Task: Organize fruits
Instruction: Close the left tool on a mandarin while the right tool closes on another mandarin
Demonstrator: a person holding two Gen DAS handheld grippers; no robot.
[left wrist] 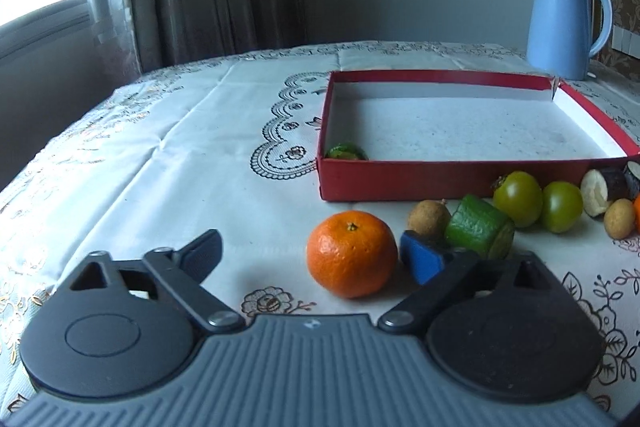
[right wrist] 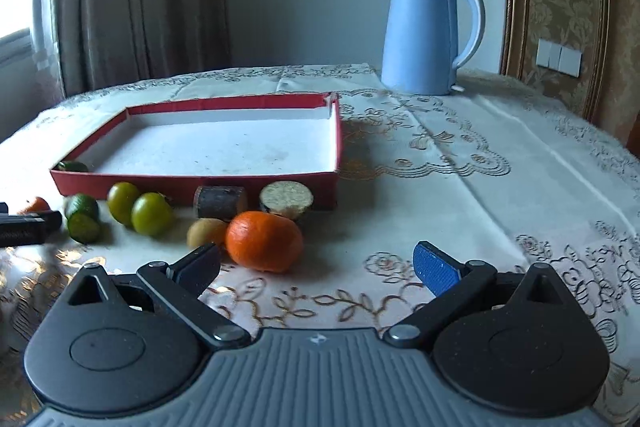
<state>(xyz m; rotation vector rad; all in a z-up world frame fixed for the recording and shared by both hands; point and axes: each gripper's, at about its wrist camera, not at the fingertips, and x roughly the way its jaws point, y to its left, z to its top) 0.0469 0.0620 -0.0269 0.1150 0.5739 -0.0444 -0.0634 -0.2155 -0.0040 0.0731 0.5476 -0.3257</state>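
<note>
Starting at the left, the left gripper (left wrist: 318, 253) hangs low over the tablecloth (left wrist: 168, 163) with its fingers spread wide and holding nothing; an orange (left wrist: 352, 253) sits between them, closer to the blue pad. It looks firm, round and light, apt to roll, so taking it across its widest middle seems best. To the right, the right gripper (right wrist: 318, 267) is also spread and unloaded, a second orange (right wrist: 264, 241) just beyond its left finger. The red box (right wrist: 200, 187) lies farther back.

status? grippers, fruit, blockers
Left gripper open, mandarin between its fingers, ungripped. Right gripper open, empty. Red box holds one green piece. No blockers.
</note>
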